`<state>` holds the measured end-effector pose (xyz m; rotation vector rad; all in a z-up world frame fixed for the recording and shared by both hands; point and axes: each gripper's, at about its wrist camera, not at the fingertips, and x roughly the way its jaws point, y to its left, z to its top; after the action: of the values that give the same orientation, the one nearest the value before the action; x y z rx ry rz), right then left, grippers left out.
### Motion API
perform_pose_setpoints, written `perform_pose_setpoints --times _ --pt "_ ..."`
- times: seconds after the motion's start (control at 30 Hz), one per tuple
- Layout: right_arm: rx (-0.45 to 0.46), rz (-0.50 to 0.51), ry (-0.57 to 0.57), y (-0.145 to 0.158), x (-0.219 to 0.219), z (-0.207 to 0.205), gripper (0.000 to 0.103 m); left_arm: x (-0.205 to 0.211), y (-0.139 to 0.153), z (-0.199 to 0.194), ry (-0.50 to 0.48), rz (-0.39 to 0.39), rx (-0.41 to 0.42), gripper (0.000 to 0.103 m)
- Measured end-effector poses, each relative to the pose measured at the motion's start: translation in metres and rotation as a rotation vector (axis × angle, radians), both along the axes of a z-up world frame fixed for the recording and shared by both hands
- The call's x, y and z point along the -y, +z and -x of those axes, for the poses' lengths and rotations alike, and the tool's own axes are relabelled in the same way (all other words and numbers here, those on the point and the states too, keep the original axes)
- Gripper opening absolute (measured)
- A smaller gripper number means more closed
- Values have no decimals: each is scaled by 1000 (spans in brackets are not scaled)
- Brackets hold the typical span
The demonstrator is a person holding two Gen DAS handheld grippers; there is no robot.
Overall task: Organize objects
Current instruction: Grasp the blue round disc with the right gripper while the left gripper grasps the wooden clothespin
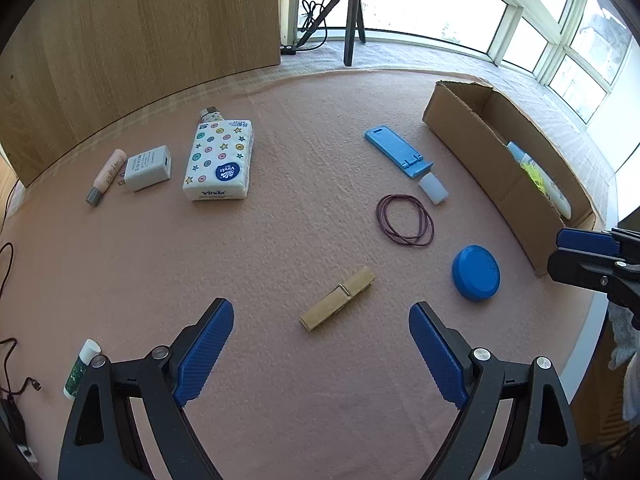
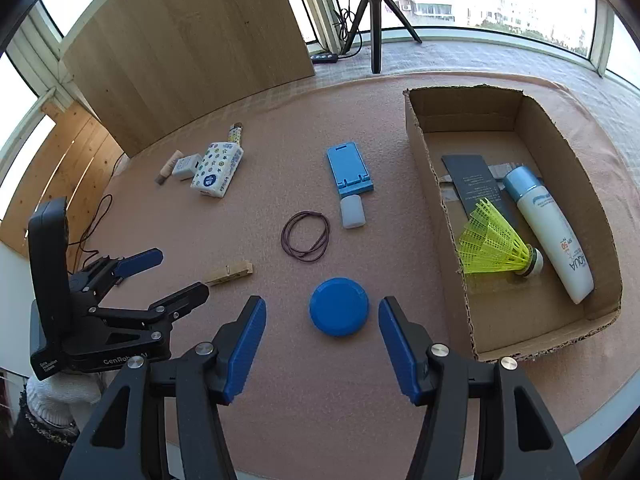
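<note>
Right wrist view, left gripper (image 2: 182, 276): jaws spread, empty, near clothespin (image 2: 229, 273).
Right gripper (image 2: 322, 316): released, straddling blue lid (image 2: 339, 306), probably lined up to grab.
Box (image 2: 440, 216): already holds shuttlecock (image 2: 494, 246), bottle (image 2: 550, 236).

Bright daylight from blown-out windows (image 1: 440, 4) behind; soft shadows on desk (image 1: 280, 240); sharp focus; strong fisheye edge distortion.
</note>
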<state>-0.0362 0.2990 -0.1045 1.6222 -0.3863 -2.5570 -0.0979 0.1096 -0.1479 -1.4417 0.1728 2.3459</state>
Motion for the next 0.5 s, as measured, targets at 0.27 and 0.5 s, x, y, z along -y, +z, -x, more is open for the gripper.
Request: perform_pose_setpoints --times 0.27,0.5 --pt "58 2 -50 -32 4 -6 55 -6 -14 3 -51 28 20 88" --pt "87 -23 -60 -50 7 5 55 -11 -30 11 -78 51 54 67"
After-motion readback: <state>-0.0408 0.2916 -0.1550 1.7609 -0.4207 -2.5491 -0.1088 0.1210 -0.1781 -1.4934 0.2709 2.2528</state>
